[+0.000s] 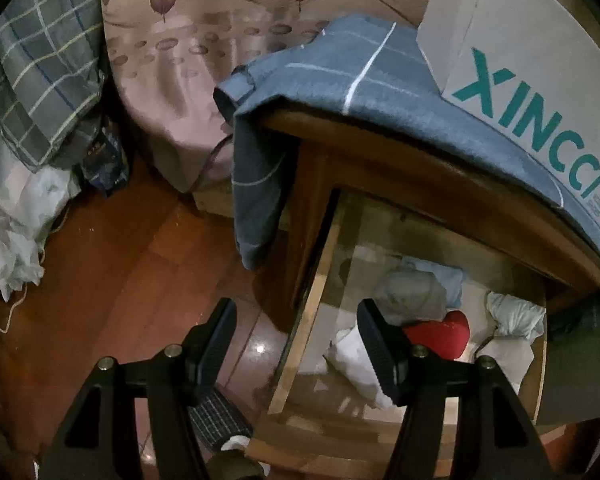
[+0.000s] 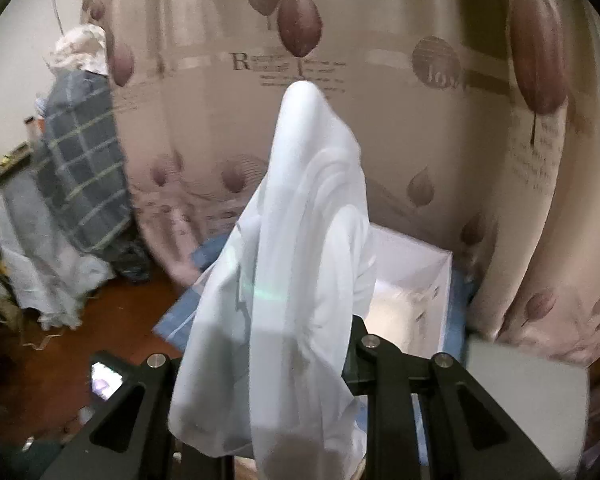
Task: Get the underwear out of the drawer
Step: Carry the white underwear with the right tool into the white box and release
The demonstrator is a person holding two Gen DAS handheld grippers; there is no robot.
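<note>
The open wooden drawer fills the lower right of the left wrist view. Inside lie a grey garment, a red one, a light blue one and white pieces. My left gripper hangs open above the drawer's left wall, with nothing held between its fingers. In the right wrist view my right gripper is shut on white underwear. The cloth is lifted in front of the curtain and drapes over both fingers, hiding their tips.
A blue checked cloth covers the cabinet top, with a white lettered box on it. An open white box sits below the lifted cloth. A leaf-print curtain hangs behind. Plaid bedding and wooden floor lie to the left.
</note>
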